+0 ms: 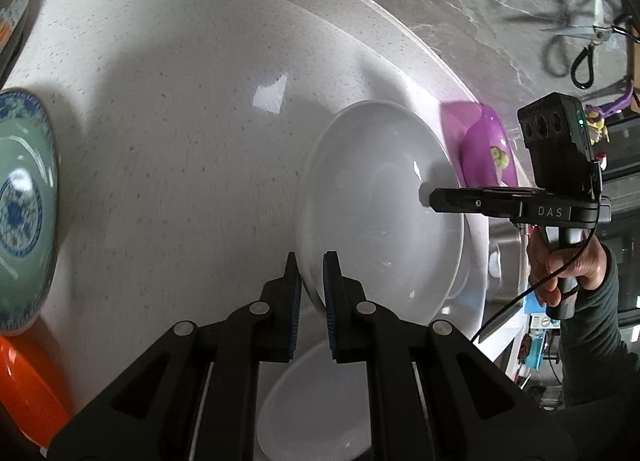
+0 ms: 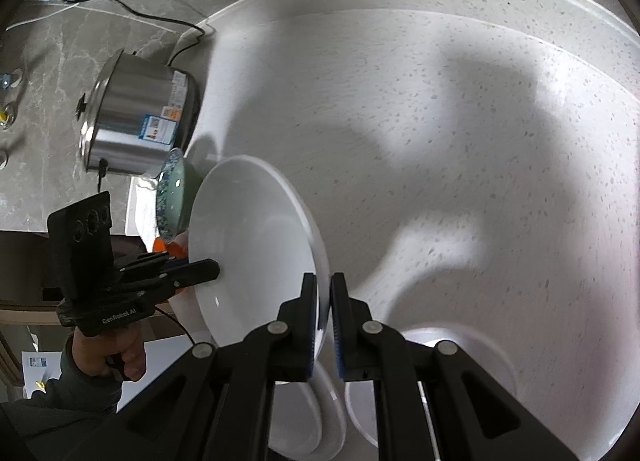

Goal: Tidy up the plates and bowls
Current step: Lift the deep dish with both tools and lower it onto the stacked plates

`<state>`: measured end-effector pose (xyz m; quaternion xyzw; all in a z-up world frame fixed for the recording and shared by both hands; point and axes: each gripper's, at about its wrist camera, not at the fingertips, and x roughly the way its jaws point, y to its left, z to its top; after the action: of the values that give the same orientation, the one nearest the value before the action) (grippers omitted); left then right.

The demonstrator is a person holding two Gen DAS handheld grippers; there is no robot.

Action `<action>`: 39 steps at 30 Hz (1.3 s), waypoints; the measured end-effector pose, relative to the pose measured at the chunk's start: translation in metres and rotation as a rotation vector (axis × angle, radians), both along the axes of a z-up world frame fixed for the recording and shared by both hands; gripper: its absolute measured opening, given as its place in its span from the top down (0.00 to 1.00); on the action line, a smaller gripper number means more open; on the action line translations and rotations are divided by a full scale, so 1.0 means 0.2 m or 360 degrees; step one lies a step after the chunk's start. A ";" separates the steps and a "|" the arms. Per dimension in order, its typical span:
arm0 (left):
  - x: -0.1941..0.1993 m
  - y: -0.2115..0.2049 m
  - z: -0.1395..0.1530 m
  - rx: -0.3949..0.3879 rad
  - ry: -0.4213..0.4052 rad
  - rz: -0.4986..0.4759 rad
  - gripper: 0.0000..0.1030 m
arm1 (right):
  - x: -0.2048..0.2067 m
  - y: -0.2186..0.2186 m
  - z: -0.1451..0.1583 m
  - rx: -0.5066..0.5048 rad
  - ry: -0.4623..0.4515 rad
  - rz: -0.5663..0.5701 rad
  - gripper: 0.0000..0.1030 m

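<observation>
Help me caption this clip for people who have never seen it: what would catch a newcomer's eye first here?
The white bowl in the middle, held above the speckled counter by its rim, with the left gripper and the right gripper shut on opposite sides. Next, the blue-patterned green dish at the counter's left edge, beside a steel cooker, and a purple dish at the right edge.

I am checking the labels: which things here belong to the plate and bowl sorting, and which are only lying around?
Job: white bowl, held by both grippers; white plate below; patterned plate; purple dish.
Lying about: steel pot, scissors.
</observation>
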<state>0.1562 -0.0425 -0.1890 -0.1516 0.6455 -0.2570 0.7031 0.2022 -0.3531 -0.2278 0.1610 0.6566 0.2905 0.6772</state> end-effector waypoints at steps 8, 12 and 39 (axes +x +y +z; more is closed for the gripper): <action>-0.19 0.01 0.11 -0.0005 -0.0006 0.0009 0.91 | -0.14 0.04 0.06 0.0002 -0.0004 0.0029 0.91; -0.31 0.03 0.13 -0.0013 0.0007 -0.0005 0.91 | -0.20 0.03 0.10 0.0007 -0.0013 0.0044 0.91; -0.93 0.14 0.10 0.0088 0.0084 -0.0021 0.91 | -0.66 0.14 -0.03 0.0013 0.0104 0.0132 0.90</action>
<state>-0.0303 -0.0152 -0.1699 -0.1347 0.6717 -0.2397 0.6879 0.0707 -0.3250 -0.2329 0.1457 0.6834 0.3156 0.6420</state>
